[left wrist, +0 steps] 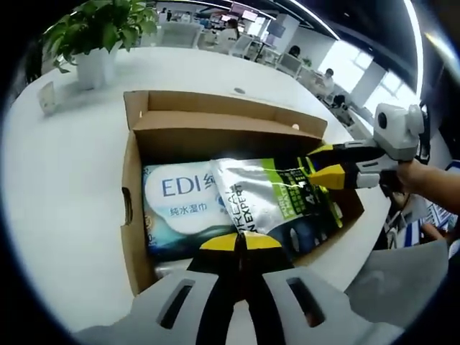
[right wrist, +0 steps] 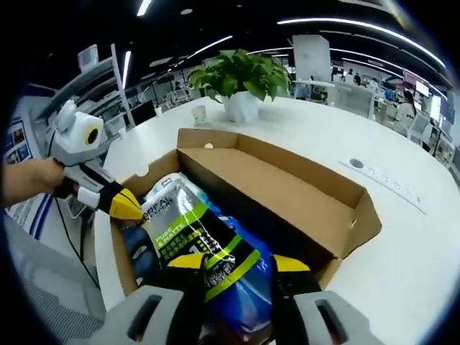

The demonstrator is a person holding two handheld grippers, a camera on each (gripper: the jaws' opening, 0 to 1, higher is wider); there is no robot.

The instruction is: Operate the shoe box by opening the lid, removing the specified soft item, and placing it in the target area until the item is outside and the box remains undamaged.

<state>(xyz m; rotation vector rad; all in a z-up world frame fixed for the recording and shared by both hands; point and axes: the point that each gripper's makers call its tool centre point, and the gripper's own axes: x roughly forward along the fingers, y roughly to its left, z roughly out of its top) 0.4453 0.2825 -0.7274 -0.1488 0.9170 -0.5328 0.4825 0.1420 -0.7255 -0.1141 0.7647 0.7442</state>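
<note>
An open cardboard shoe box sits on a white table, its lid folded back. On top inside lies a soft silver pouch with green and black print. Under it is a blue and white wet-wipes pack. My left gripper is shut on the pouch's near edge; in the right gripper view it enters from the left, its yellow tip at the pouch's end. My right gripper is open, its jaws straddling the pouch. In the left gripper view it reaches in from the right at the pouch's far corner.
A potted green plant in a white pot stands on the table beyond the box. A small white card lies near it. A round cable port is set in the tabletop. Office desks and people fill the background.
</note>
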